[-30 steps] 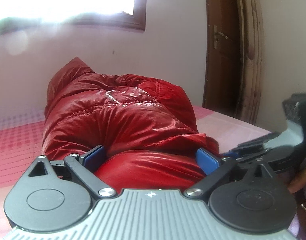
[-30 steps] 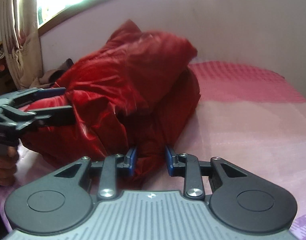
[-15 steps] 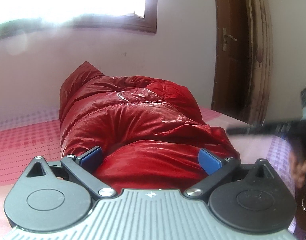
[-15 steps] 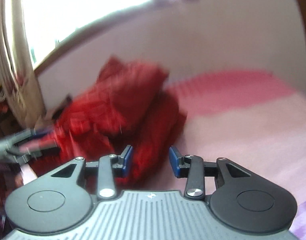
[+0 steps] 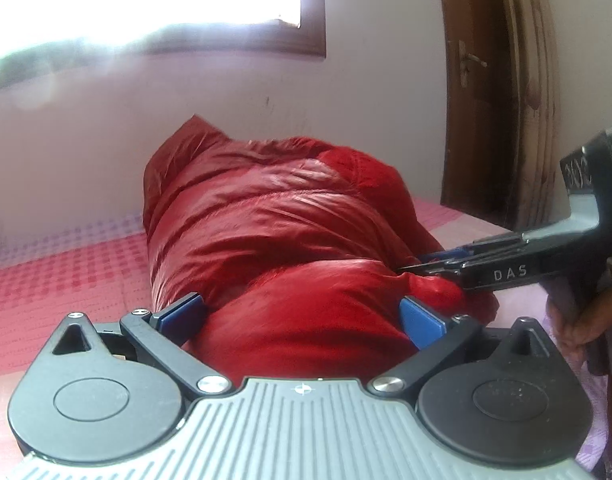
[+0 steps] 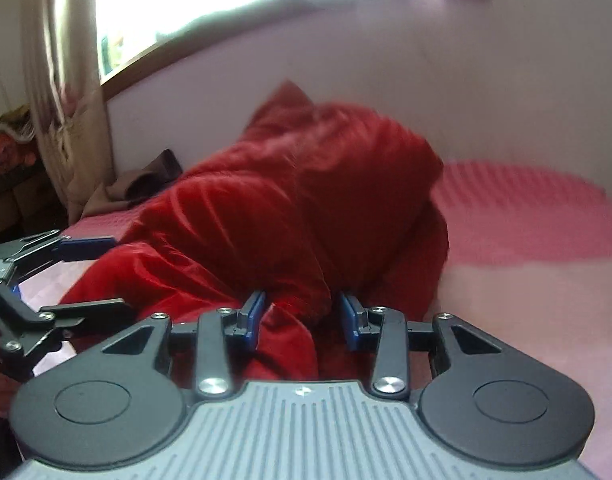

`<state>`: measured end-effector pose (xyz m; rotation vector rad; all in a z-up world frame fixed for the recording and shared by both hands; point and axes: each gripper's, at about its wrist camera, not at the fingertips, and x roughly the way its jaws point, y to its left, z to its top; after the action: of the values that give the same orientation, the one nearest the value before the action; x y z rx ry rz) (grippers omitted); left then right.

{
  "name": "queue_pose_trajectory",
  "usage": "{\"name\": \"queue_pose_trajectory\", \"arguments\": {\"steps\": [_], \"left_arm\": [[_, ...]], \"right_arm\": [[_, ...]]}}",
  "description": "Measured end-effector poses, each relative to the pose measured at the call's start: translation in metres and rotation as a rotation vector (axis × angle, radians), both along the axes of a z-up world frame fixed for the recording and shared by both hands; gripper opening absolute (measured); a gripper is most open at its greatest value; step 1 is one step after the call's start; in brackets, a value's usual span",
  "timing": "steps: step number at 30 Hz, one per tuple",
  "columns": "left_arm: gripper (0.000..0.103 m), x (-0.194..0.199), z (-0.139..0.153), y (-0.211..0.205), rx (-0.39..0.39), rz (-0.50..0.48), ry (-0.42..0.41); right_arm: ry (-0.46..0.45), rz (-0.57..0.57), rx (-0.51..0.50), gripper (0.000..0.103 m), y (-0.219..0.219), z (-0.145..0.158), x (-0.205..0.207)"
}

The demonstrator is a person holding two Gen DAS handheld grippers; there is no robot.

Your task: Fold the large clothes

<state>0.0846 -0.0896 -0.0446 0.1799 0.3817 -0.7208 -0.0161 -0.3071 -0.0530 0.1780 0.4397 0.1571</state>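
Claw-wise, the left claw (image 5: 301, 316) is spread as wide as it goes, with the near end of the red puffy jacket (image 5: 281, 240) bulging up between its blue pads (image 5: 420, 320). Honestly can't tell if the pads are pressing on the fabric or just sitting around it. The right claw (image 6: 301, 318) is partway open and its jaws are closing a little, with a fold of the same jacket sitting between them. From the left camera you can see it poking in from the side at a scrunched corner of the jacket, but the pads don't look clamped on it yet.

The jacket itself is a big rolled-up lump on the pink bed (image 5: 65, 276), running away from the claws toward the wall, with a pointy bit (hood or collar, hard to say) sticking up at the far end.

Handling guess: it's padded and shiny, so light for its size, super squishy and pretty slippery. It'll spring back and puff out if you let go, and a pinch on just the outer shell will probably slide off. I'd grab at a seam, hem or cuff edge where the layers bunch, taking a decent thickness of fabric. Nothing fragile here, so a firm squeeze is fine.

Further back there's a window (image 5: 145, 0) and a brown door (image 5: 486, 100).
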Motion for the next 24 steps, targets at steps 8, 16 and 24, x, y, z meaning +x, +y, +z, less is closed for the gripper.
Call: {"name": "queue_pose_trajectory", "arguments": {"steps": [8,16,24], "left_arm": [[0.103,0.002,0.001,-0.006,0.040,0.033,0.015],[0.103,0.000,0.010,-0.009,0.057,0.060,0.031],[0.103,-0.008,0.018,-0.015,0.087,0.087,0.001]], "right_arm": [[-0.015,-0.009,0.066,0.041,-0.006,-0.023,0.004],[-0.076,-0.064,0.042,0.068,-0.004,-0.019,-0.014],[-0.102,-0.106,0.017,0.078,-0.003,-0.017,-0.018]]}}
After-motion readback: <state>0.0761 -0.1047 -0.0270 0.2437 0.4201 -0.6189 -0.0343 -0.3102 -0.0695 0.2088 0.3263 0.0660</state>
